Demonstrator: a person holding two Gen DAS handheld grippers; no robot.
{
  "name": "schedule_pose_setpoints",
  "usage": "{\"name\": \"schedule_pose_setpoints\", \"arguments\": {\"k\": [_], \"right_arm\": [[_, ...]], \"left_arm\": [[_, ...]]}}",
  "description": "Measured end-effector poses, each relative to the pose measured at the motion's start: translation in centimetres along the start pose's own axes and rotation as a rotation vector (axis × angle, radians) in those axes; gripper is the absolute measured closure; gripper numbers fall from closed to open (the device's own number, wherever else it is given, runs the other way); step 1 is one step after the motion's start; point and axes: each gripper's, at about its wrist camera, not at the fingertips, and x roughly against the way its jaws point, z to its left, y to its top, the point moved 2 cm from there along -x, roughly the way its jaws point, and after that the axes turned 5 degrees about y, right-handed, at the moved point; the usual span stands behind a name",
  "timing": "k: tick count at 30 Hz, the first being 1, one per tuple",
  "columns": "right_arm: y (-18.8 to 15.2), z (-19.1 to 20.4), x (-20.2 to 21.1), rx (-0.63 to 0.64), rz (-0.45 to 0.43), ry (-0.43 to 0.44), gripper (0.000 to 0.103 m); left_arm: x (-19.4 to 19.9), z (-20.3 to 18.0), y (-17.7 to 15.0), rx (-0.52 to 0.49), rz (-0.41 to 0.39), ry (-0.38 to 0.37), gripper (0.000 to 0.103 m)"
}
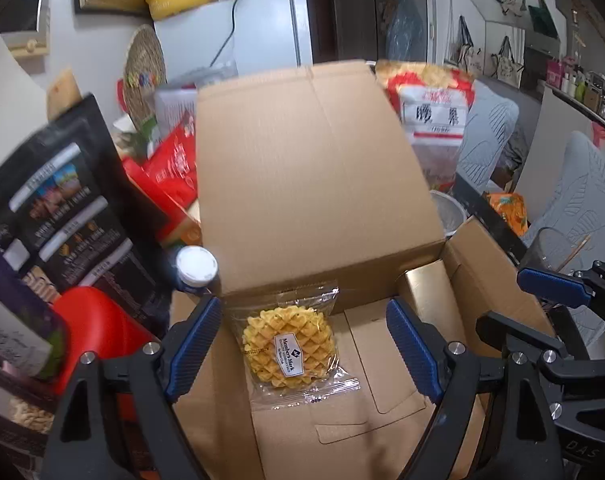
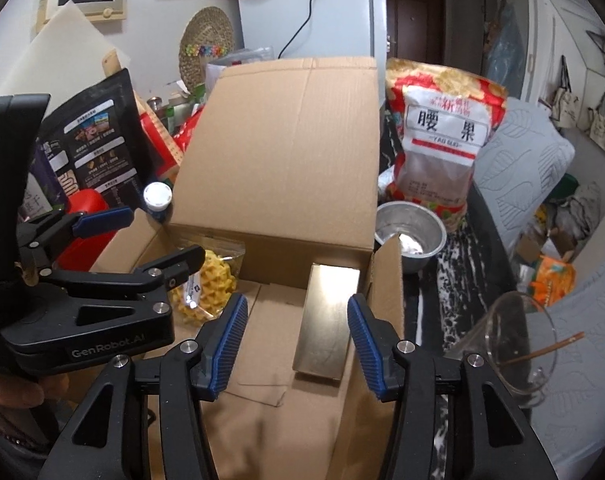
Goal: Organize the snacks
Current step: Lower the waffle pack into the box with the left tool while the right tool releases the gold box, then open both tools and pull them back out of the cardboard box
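Matt corrugated cardboard box (image 1: 318, 168), glossy clear-wrapped waffle biscuit (image 1: 288, 350), shiny metallic gold packet (image 2: 328, 320)

Cardboard box (image 1: 314, 168): plain brown. Waffle cookie (image 1: 288, 354): yellow lattice, clear wrapper, white label. Gold box (image 2: 328, 320): shiny, plain. Cashew bag (image 2: 442, 136): red, white label, black characters. Left gripper (image 1: 302, 344) and right gripper (image 2: 298, 344): black, ribbed blue pads.

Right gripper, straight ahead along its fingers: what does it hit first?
Most likely the gold rectangular box lying inside the open cardboard box. It sits centred between the open right gripper fingers; depth is unclear, so the carton floor could come first.
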Motion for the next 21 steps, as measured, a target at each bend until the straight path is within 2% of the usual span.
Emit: {"name": "schedule_pose_setpoints", "arguments": {"k": [10,21], "right_arm": [[0.0,1.3,4.8,0.006,-0.071,-0.02,0.051],[-1.6,3.1,9.2,0.01,-0.131,-0.037,0.051]], "left_arm": [[4.7,0.4,-0.1,0.012,-0.067,-0.004,0.018],[9.8,1.2,-1.5,0.019,-0.123,-0.006,0.018]]}}
